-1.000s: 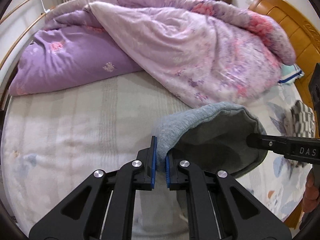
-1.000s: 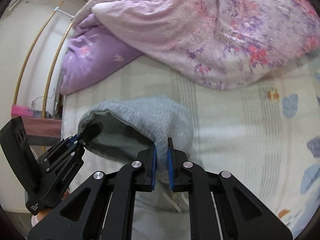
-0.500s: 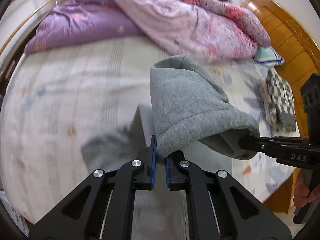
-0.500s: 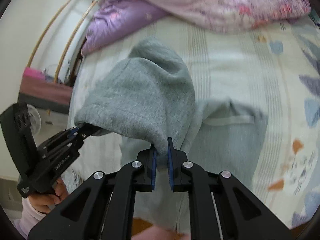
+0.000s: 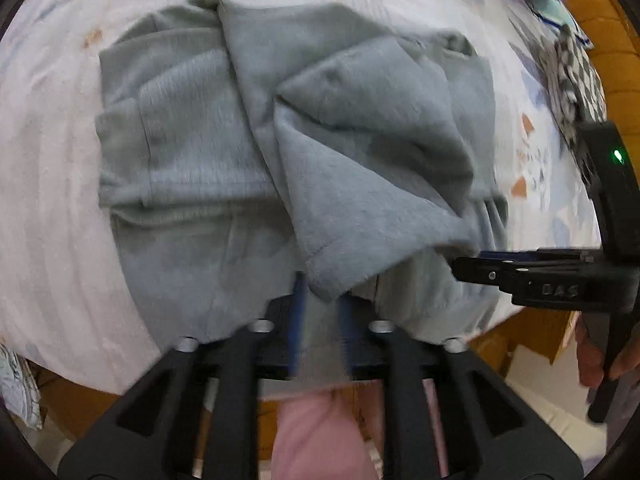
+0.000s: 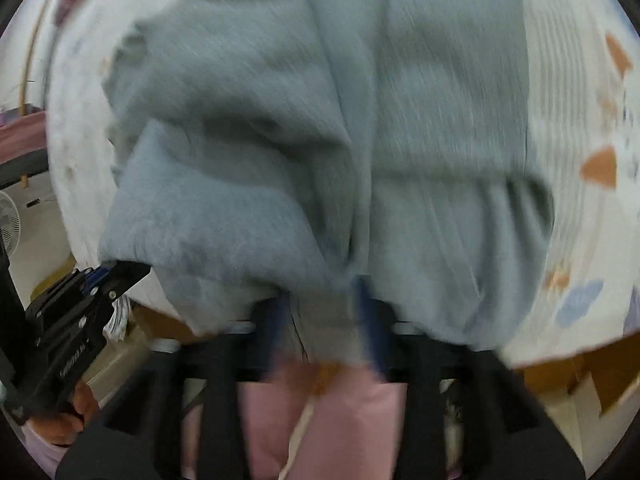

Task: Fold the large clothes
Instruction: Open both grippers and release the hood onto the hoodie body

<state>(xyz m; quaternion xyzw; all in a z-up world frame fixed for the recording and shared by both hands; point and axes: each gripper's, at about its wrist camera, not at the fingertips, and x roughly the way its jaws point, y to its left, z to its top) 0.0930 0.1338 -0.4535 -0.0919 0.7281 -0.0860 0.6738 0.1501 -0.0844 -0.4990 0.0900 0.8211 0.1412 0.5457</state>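
A grey sweatshirt (image 5: 304, 140) lies partly folded on the white bed sheet (image 5: 44, 184), its hood drawn back over the body toward the near bed edge. My left gripper (image 5: 320, 320) has its jaws parted around the hood's corner, which lies loose between them. My right gripper (image 6: 324, 320) is blurred, with its jaws parted around the hood's hem; the sweatshirt (image 6: 280, 140) fills that view. The right gripper also shows in the left wrist view (image 5: 464, 268) at the hood's other corner, and the left gripper shows in the right wrist view (image 6: 120, 276).
The bed's near edge runs just below the sweatshirt, with the person's pink trousers (image 5: 320, 432) beneath. A checkered cloth (image 5: 572, 76) and a wooden headboard (image 5: 616, 28) are at the far right. A fan (image 6: 10, 224) stands on the floor to the left.
Both grippers brought the hood down and back over the sweatshirt's body toward the near bed edge. Both jaws went from shut on the hood's rim to parted.
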